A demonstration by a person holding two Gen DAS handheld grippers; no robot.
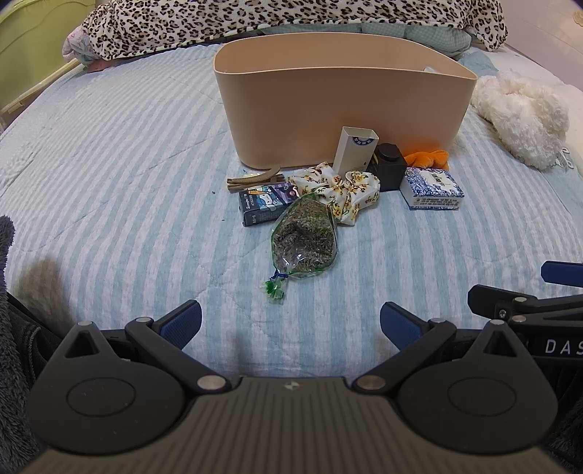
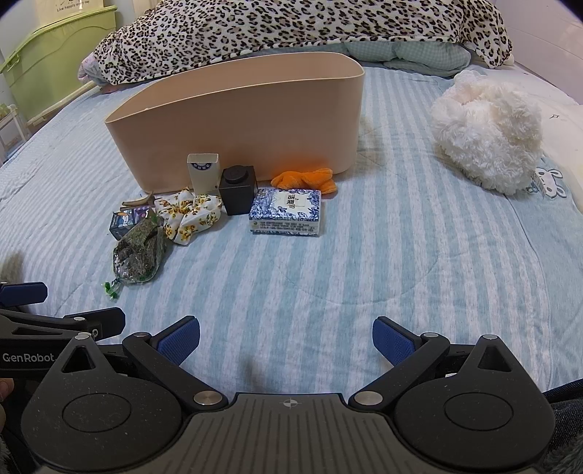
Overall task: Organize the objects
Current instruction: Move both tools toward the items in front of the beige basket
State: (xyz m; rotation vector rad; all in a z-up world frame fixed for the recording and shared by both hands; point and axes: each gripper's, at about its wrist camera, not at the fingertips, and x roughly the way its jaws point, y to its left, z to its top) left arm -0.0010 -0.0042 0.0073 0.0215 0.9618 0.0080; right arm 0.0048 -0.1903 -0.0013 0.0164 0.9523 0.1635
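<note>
A tan oval bin (image 1: 342, 120) (image 2: 247, 120) stands on the striped bed. In front of it lie a clear bag of dried herbs (image 1: 304, 240) (image 2: 140, 251), a floral scrunchie (image 1: 342, 189) (image 2: 189, 213), a small dark carton (image 1: 264, 204) (image 2: 125, 220), a brown hair clip (image 1: 253, 178), a white box (image 1: 355, 149) (image 2: 203, 173), a black cube (image 1: 390, 164) (image 2: 237, 191), a blue-patterned tissue pack (image 1: 431, 187) (image 2: 286, 213) and an orange cloth (image 1: 428, 158) (image 2: 304, 178). My left gripper (image 1: 289, 324) and right gripper (image 2: 286, 339) are open and empty, short of the pile.
A white fluffy toy (image 1: 521, 113) (image 2: 488, 131) lies to the right of the bin. A leopard-print blanket (image 1: 277, 18) (image 2: 291, 32) is heaped behind it. A green storage box (image 2: 54, 62) stands off the bed at the far left.
</note>
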